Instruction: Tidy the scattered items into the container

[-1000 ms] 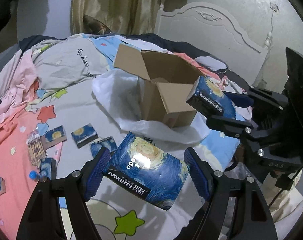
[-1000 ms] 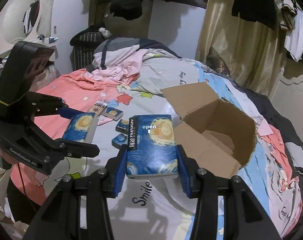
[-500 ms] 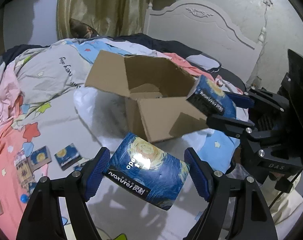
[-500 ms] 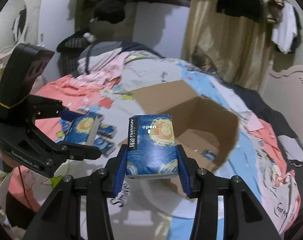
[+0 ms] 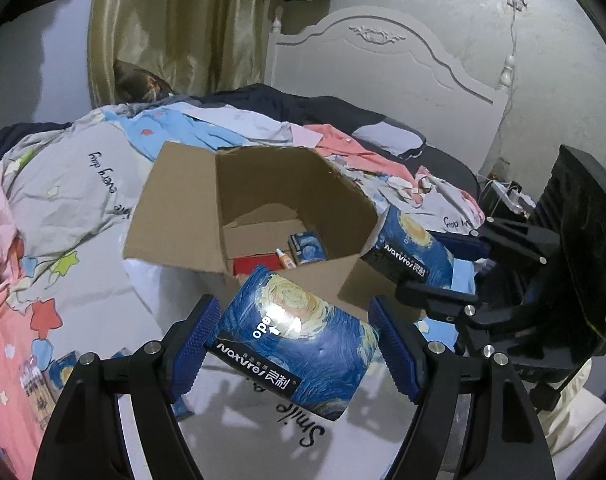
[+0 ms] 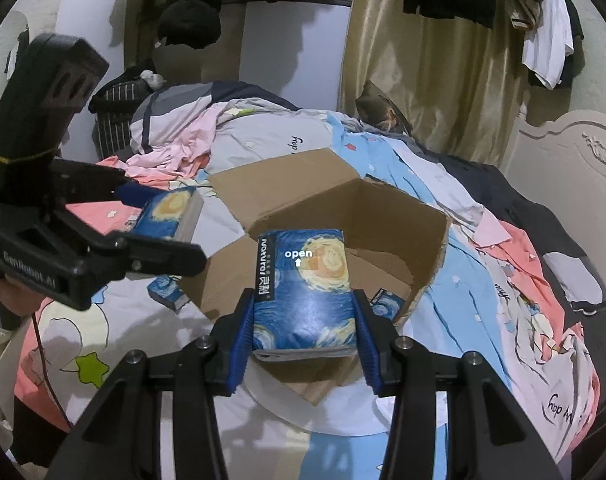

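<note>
Gripping a blue tissue pack with a swirling yellow print [image 5: 299,340], the left gripper [image 5: 295,348] has its jaws clamped on the pack's two ends and holds it tilted in the air just in front of the open cardboard box [image 5: 191,216]. That box stands on a rumpled bed [image 5: 83,184], with one flap folded out on its left. Left of the box, a few small blue packets [image 5: 63,364] lie scattered on the pink and white bedding. Inside the box, on its floor, sit a red flat item [image 5: 255,265], a small tube [image 5: 284,258] and a small blue carton [image 5: 307,246]. Right of the box, the right gripper [image 6: 303,340] has its jaws clamped on a second blue tissue pack [image 6: 305,288] of the same print, marked "open" with an arrow; it hangs over the box's near edge. Behind the box, clothes are heaped against a white headboard [image 5: 383,60].
</note>
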Tool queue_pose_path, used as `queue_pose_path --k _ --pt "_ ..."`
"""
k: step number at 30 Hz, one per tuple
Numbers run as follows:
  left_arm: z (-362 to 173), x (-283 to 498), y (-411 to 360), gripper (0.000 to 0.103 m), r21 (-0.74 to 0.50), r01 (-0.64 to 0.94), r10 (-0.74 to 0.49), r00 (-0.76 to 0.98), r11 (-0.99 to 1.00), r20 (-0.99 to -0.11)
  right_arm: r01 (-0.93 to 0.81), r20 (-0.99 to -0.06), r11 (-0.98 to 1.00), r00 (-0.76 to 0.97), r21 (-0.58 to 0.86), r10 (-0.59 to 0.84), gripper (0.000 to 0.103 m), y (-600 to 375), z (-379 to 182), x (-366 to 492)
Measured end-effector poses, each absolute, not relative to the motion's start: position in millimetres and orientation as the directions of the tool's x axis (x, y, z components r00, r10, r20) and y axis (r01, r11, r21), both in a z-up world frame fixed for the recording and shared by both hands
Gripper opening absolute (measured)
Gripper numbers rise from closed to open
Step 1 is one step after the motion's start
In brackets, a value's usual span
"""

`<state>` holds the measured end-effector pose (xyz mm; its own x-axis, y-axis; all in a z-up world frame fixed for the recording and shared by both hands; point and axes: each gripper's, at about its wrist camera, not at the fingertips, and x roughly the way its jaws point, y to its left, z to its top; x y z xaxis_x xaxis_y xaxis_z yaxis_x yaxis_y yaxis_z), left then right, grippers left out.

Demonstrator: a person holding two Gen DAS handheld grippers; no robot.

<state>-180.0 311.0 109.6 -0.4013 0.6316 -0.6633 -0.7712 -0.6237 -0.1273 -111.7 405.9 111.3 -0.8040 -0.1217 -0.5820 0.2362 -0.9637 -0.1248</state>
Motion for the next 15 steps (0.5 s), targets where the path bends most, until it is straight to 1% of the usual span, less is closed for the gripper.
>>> queue_pose_path --k 3,5,15 --pt "108 -187 318 0.078 -0.121 -0.773 0.628 -0.402 -0.623 -0.666 0.229 -0.581 -0.966 -0.805 -0.122 -0.117 0.043 411 111 -117" --pt "106 -192 323 0.078 -0.143 -0.772 0.637 -0.388 -0.619 -0.666 0.225 -0.580 -0.967 -0.806 -0.122 -0.114 0.043 415 110 -119" --pt "103 -219 347 0.078 -0.167 -0.774 0.652 -0.372 -0.611 -0.661 0.197 -0.586 -0.974 -0.805 -0.115 -0.093 0.043 437 104 -140"
